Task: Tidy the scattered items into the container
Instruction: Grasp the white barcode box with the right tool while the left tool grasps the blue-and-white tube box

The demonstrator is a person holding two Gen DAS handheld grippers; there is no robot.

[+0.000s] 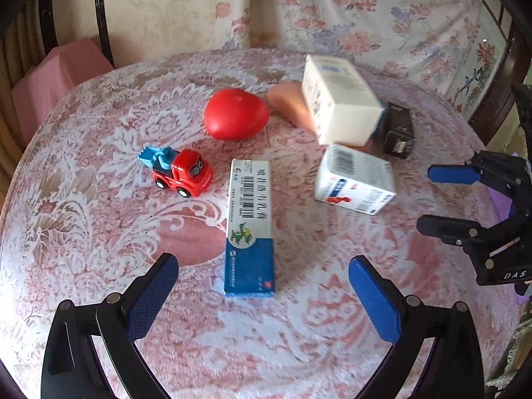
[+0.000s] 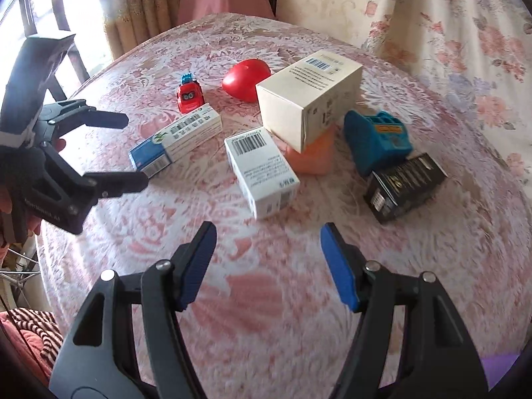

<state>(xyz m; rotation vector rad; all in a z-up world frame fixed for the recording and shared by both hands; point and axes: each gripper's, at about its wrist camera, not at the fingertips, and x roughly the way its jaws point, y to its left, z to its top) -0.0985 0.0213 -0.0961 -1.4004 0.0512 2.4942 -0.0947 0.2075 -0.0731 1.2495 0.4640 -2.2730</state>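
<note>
Nearest, both hand-held grippers hover spread wide and empty above the surface point(image 1: 99, 232): left hand-held gripper point(image 1: 262, 292) just before the long blue-white box point(image 1: 250, 229), right hand-held gripper point(image 2: 267, 262) beside it; toy truck point(image 1: 176, 171) and red ball point(image 1: 236, 113) beyond.

Floral drape point(image 1: 382, 16) (sunlit) behind table point(image 1: 99, 232)

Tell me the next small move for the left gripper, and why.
Probably ease the left gripper forward and down over the long blue-and-white box. Its jaws are open and empty, and the box lies flat between them, lengthwise, apart from the toy truck.
</note>
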